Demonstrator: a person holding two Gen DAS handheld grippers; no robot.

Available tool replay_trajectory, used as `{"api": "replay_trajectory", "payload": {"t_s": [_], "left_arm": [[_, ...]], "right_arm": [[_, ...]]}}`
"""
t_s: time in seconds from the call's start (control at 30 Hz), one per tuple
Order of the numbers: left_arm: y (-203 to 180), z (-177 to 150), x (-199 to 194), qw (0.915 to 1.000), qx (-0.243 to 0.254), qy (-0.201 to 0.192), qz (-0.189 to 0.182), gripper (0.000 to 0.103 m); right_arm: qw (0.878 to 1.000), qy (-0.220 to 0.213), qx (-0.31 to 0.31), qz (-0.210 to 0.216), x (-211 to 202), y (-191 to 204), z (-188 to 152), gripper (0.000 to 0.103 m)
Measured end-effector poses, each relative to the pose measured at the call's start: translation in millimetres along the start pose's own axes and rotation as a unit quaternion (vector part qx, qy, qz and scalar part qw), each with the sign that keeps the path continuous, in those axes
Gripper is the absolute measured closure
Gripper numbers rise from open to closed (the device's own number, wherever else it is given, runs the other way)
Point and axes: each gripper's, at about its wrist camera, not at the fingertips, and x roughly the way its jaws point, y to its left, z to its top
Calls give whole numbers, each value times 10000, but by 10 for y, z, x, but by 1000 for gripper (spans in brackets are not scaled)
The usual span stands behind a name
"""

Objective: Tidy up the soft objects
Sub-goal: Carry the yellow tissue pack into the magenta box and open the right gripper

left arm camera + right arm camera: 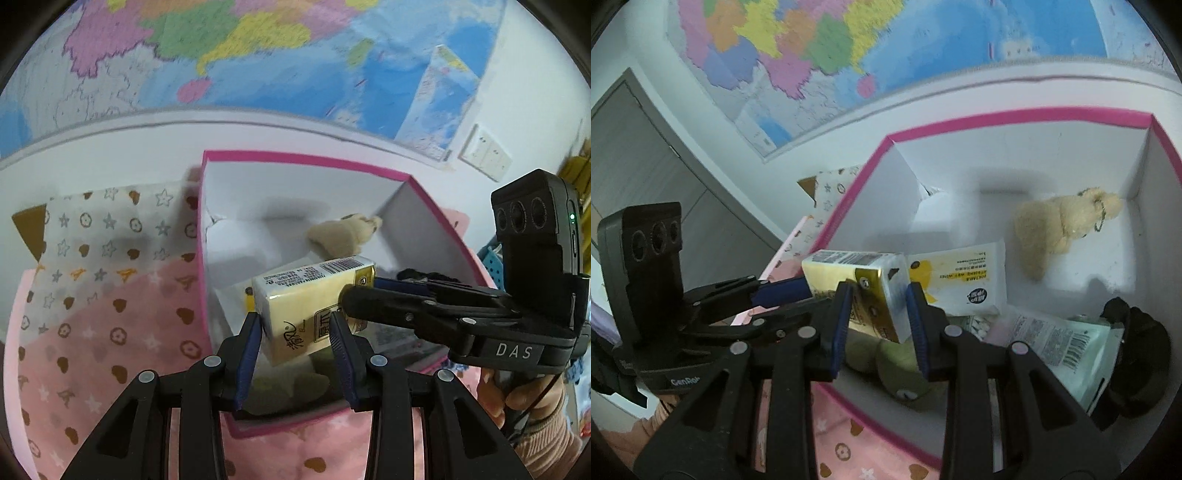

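The yellow tissue pack (314, 306) is gripped at both ends, held in the air over the near part of the pink-rimmed box (201, 236). In the left wrist view, the left gripper (295, 332) has its blue-padded jaws clamped on the near end of the pack, while the right gripper (364, 291) is seen coming in from the right with its jaws closed on the far end. In the right wrist view, the right gripper (877, 301) is seen pressing on one end of the tissue pack (857, 273), and the left gripper (783, 290) is seen at the left, closed on the other end.

Below the pack, inside the box (1015, 118), a green plush toy (897, 369) is seen. Just beyond it lie a white wet-wipes packet (960, 277) with yellow print and, to the right, a pale green packet (1067, 350) over a black item (1145, 350). Farther in, a beige plush toy (1060, 225) lies near the back right corner.

The box stands on a pink and white patterned cloth (92, 277). A coloured map (221, 44) is hung on the wall behind.
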Motion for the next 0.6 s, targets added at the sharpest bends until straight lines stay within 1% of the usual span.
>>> {"api": "replay_trajectory", "payload": {"t_s": [0.1, 0.2, 0.3, 0.4, 0.5, 0.6], "left_arm": [[31, 25, 22, 9999, -57, -31, 91, 66], [36, 27, -27, 9997, -161, -150, 127, 66], [5, -3, -104, 9991, -85, -291, 291, 66], [15, -32, -162, 9991, -88, -347, 217, 66], [7, -62, -224, 9990, -93, -422, 130, 66], [-49, -126, -334, 9986, -55, -521, -73, 65]], "right_arm": [[9997, 18, 116, -207, 61, -38, 12, 67], [9995, -22, 130, -285, 13, -74, -16, 67], [9995, -78, 121, -273, -85, -89, -60, 67], [9996, -122, 54, -261, -203, -71, -111, 67], [9996, -222, -2, -155, -346, -28, -163, 67], [9993, -366, -74, -24, -532, 29, -233, 64]]}}
